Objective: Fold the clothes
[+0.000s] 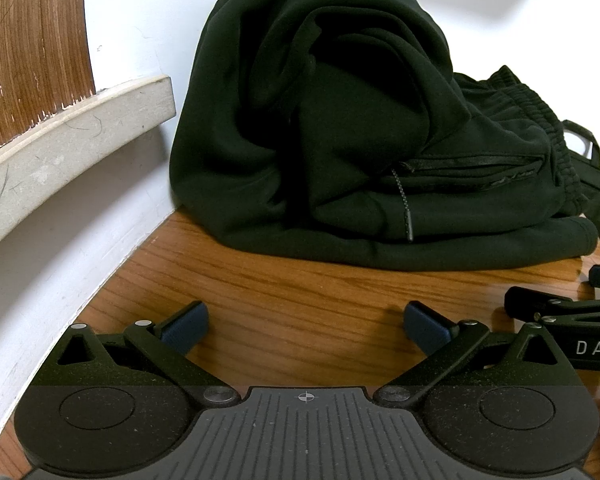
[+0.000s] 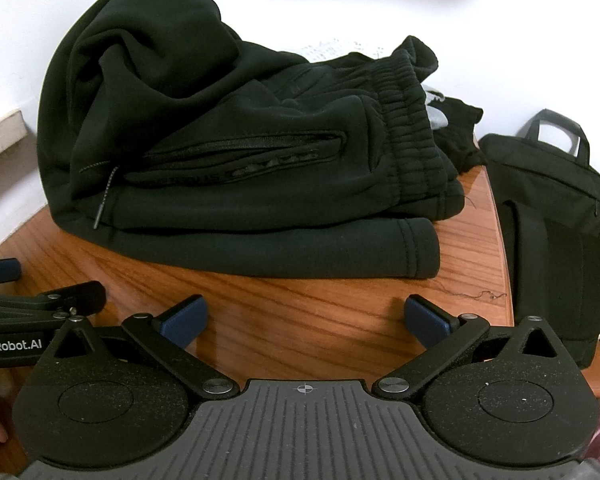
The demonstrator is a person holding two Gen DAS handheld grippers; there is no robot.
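A heap of dark green-black fleece clothes (image 1: 340, 128) lies at the back of a wooden table (image 1: 284, 308), against a white wall. On top is a pair of jogging pants (image 2: 260, 152) with a ribbed waistband, a zip pocket and a hanging drawcord. My left gripper (image 1: 306, 326) is open and empty, low over bare wood short of the heap. My right gripper (image 2: 306, 322) is open and empty too, just right of the left one and the same distance from the clothes. Each gripper shows at the edge of the other's view.
A pale ledge (image 1: 60, 140) and brown wood panel (image 1: 28, 40) stand at the left by the wall. A black laptop bag (image 2: 548, 176) and a dark chair back (image 2: 560, 280) sit off the table's right edge. Loose threads (image 2: 476, 295) lie near that edge.
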